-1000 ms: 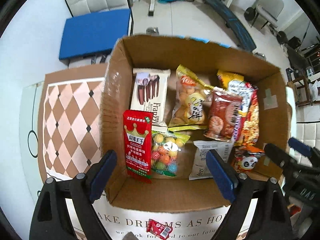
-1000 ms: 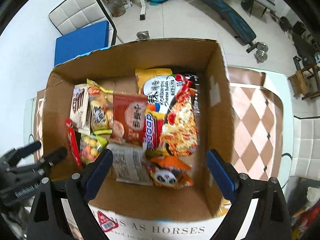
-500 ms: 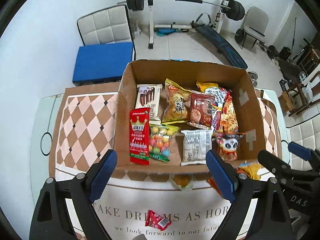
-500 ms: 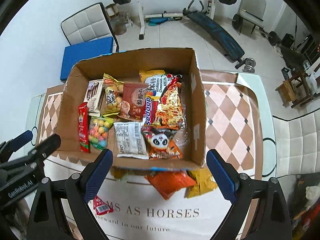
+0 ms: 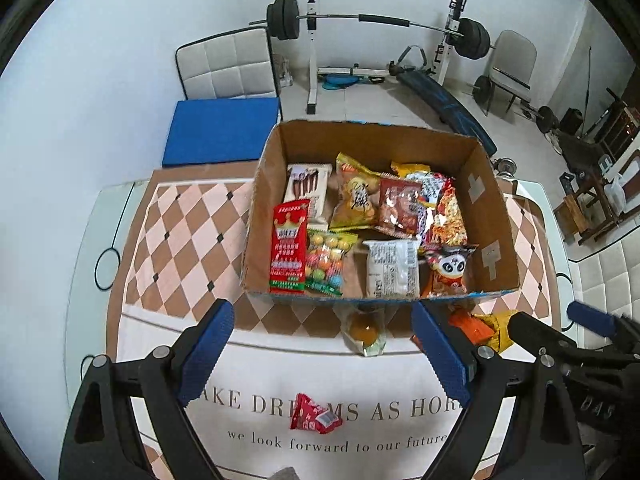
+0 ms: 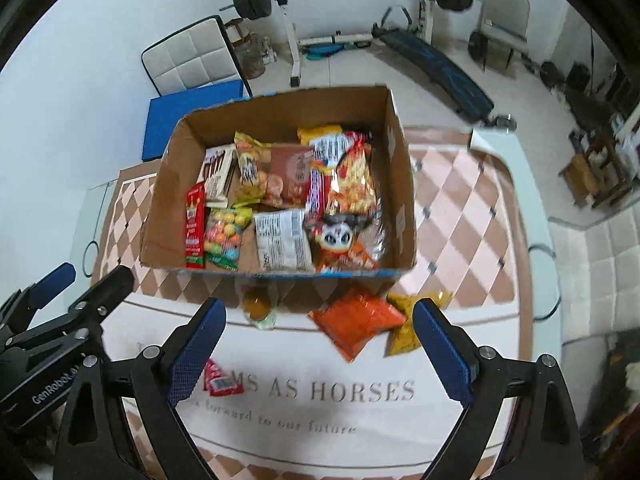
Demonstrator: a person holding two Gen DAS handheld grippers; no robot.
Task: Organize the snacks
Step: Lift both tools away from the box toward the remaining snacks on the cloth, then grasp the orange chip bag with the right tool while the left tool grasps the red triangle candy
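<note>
Nearest the cameras, the left hand-held gripper (image 5: 324,354) and the right hand-held gripper (image 6: 320,350) both hang above the surface (image 6: 532,280) with blue pads set wide apart and nothing between them. Just beyond the left one, a small red foil snack packet (image 5: 314,419) lies flat on the white printed cloth (image 5: 256,364), near the centre line of that tool; in the right view it sits at the inner edge of the left pad, so the left side is judged the nearer for it. Further out, a clear-wrapped round yellow sweet (image 6: 258,304) lies touching the foot of the box's near wall. To its right, an orange flat snack pouch (image 6: 358,318) lies diamond-wise with 1 corner pointing back toward the right tool, and a yellow crinkled snack bag (image 6: 412,320) sits just beside it, its long axis running near to far. These 2 fall between and just ahead of the right pads, so the right side is judged better placed for them. Beyond stands the open brown cardboard box (image 5: 256,216), already holding about 9 packets. 4 snacks remain outside it.
</note>
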